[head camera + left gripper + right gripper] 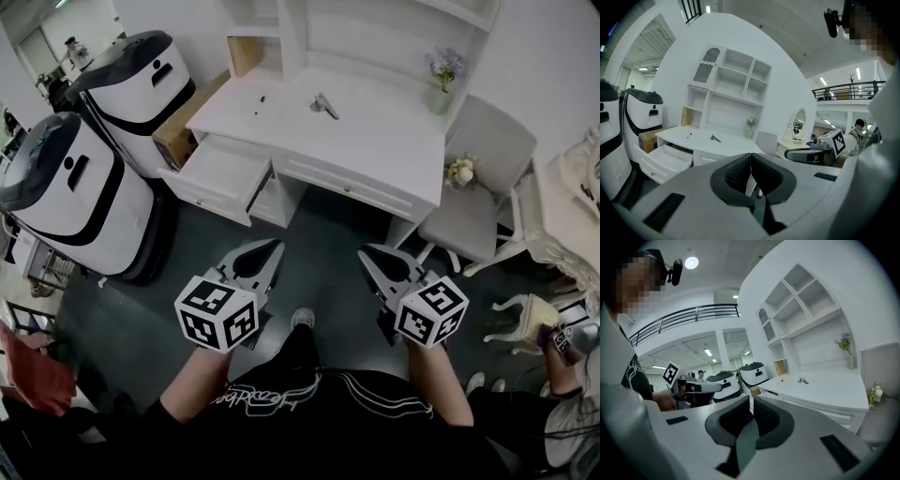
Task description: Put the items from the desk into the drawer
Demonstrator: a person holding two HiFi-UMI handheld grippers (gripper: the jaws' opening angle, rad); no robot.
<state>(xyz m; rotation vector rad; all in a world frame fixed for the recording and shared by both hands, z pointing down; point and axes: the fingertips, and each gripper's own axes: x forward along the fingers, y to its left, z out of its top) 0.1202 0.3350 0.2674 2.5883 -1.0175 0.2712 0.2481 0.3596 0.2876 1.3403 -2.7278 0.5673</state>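
A white desk [375,141] with a hutch stands ahead, its top-left drawer [217,173] pulled open and showing nothing inside. A small grey metal item [324,105] lies on the desktop, with two tiny dark items [261,98] further left. My left gripper [274,247] and right gripper [367,254] hover side by side above the dark floor, well short of the desk. Both are shut with nothing between the jaws. The left gripper view shows the drawer [665,159] and the metal item [715,138]; the right gripper view shows the metal item [802,380].
Two white-and-black machines [80,192] and a cardboard box [178,131] stand left of the desk. A vase of flowers [442,80] is at the desk's right end. A grey chair [478,178] sits to the right, with more white furniture [562,216] beyond it.
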